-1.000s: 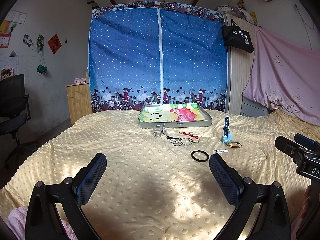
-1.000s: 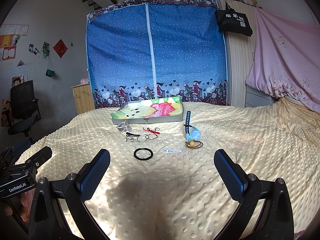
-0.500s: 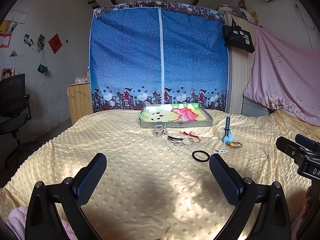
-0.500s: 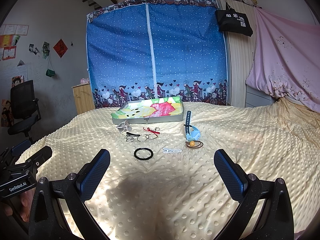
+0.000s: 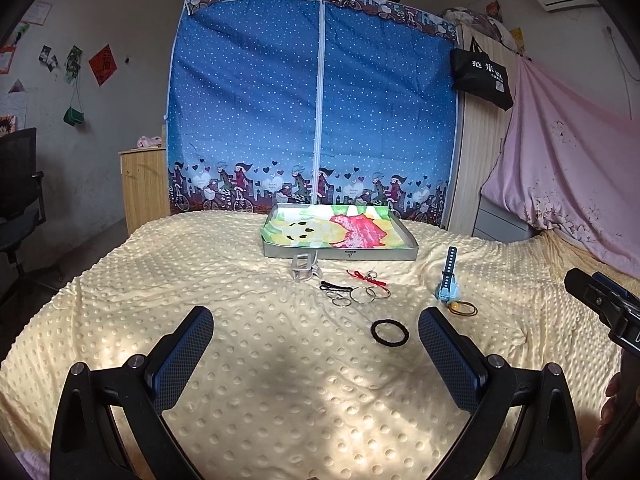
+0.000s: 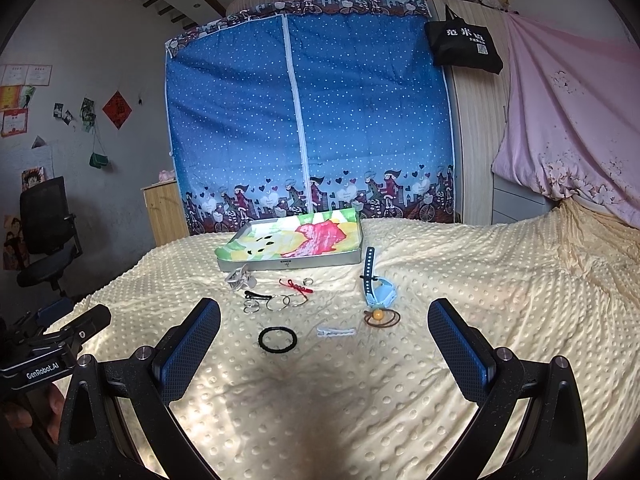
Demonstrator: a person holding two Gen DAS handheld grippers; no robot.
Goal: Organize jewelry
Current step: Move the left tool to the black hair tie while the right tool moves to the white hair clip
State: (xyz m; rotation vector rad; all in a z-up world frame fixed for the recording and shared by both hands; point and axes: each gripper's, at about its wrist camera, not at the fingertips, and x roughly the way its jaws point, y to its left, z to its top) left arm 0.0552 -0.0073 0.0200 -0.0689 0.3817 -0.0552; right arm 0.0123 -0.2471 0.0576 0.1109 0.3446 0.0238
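Jewelry lies on a yellow dotted bedspread [image 5: 224, 264] in front of a shallow tray [image 5: 340, 254] with a colourful cartoon lining, also in the right wrist view [image 6: 292, 262]. A black hair tie [image 5: 389, 333] [image 6: 277, 339], silver rings [image 5: 356, 295] [image 6: 276, 302], a red cord [image 5: 366, 277] [image 6: 295, 286], a clear clip [image 5: 304, 267], a blue watch [image 5: 448, 280] [image 6: 376, 284], a brown beaded tie [image 6: 380, 317] and a white clip [image 6: 336, 331] lie apart. My left gripper [image 5: 314, 340] and right gripper [image 6: 324, 332] are open and empty, hovering short of the items.
A blue dotted fabric wardrobe [image 5: 316, 120] stands behind the bed. A pink sheet [image 5: 568, 160] hangs at the right. An office chair [image 6: 44, 236] and a wooden cabinet [image 5: 144, 188] stand at the left. The other gripper shows at each view's edge [image 5: 604, 308] [image 6: 52, 344].
Both grippers have crept slightly forward toward the jewelry; both stay open. Nothing on the bed has moved.
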